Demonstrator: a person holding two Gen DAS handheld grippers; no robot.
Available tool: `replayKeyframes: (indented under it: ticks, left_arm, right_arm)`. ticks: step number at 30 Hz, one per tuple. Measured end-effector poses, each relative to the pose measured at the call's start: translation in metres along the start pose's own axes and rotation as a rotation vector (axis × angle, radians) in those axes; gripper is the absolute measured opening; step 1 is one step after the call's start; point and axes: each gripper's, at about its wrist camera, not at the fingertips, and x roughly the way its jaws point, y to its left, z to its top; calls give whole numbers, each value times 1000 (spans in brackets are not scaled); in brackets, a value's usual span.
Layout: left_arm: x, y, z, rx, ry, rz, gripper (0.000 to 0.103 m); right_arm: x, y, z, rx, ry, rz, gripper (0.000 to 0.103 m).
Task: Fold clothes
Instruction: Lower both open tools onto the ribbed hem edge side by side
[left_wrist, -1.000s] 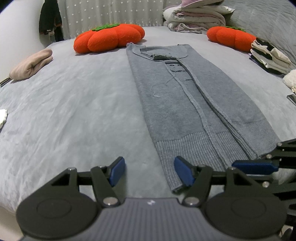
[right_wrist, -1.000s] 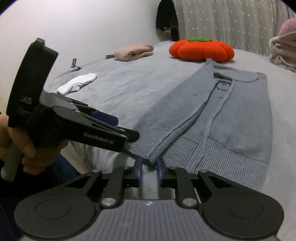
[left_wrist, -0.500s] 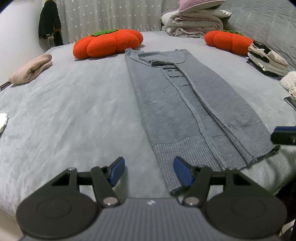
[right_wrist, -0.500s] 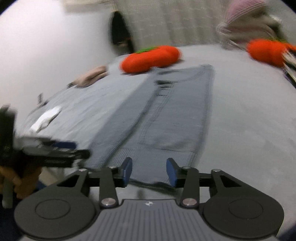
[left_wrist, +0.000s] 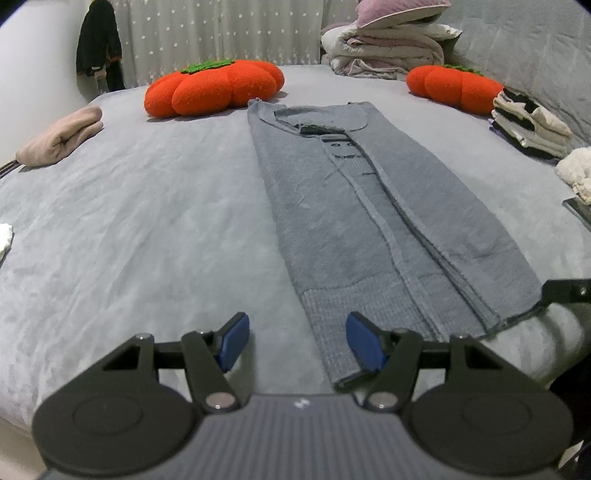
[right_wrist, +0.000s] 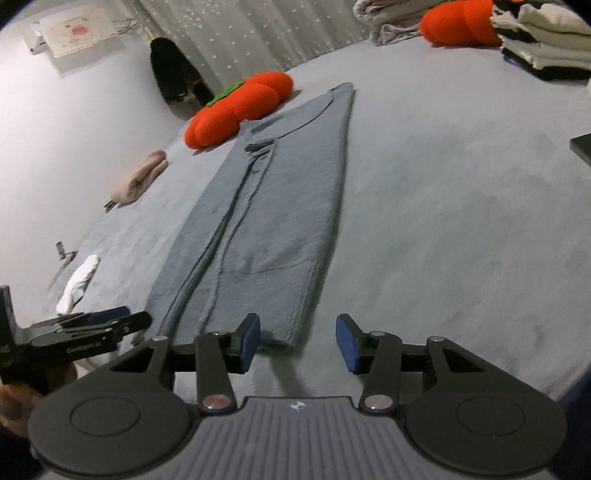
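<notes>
A grey knitted sweater (left_wrist: 354, 206) lies flat on the grey bed (left_wrist: 147, 229), folded lengthwise into a long strip with its ribbed hem nearest me. My left gripper (left_wrist: 297, 343) is open at the hem's near left corner; its right pad (left_wrist: 364, 345) hovers over the ribbing without gripping it. In the right wrist view the sweater (right_wrist: 273, 206) stretches away, and my right gripper (right_wrist: 297, 343) sits at the hem's right corner. Its jaws are opening, with only the corner's edge beside the left pad (right_wrist: 249, 341). The left gripper (right_wrist: 96, 325) shows there too, held by a hand.
Two orange pumpkin cushions (left_wrist: 214, 86) (left_wrist: 454, 86) lie at the far end. Folded quilts (left_wrist: 388, 44) are behind them. A stack of folded clothes (left_wrist: 532, 125) sits at the right, a rolled beige garment (left_wrist: 61, 138) at the left, a white cloth (right_wrist: 79, 282) near the left edge.
My right gripper let go of the sweater's folded edge, opened, rolled and swung right to the hem's right corner. The left gripper stayed in place and open.
</notes>
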Motion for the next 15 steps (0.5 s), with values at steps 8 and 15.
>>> replayKeyframes:
  ticks: [8, 15]
  left_arm:
    - [-3, 5, 1, -49, -7, -43, 58]
    - [-2, 6, 2, -86, 14, -90, 48]
  right_arm:
    - [5, -5, 1, 71, 1, 79, 45]
    - [10, -6, 0, 78, 2, 74, 45]
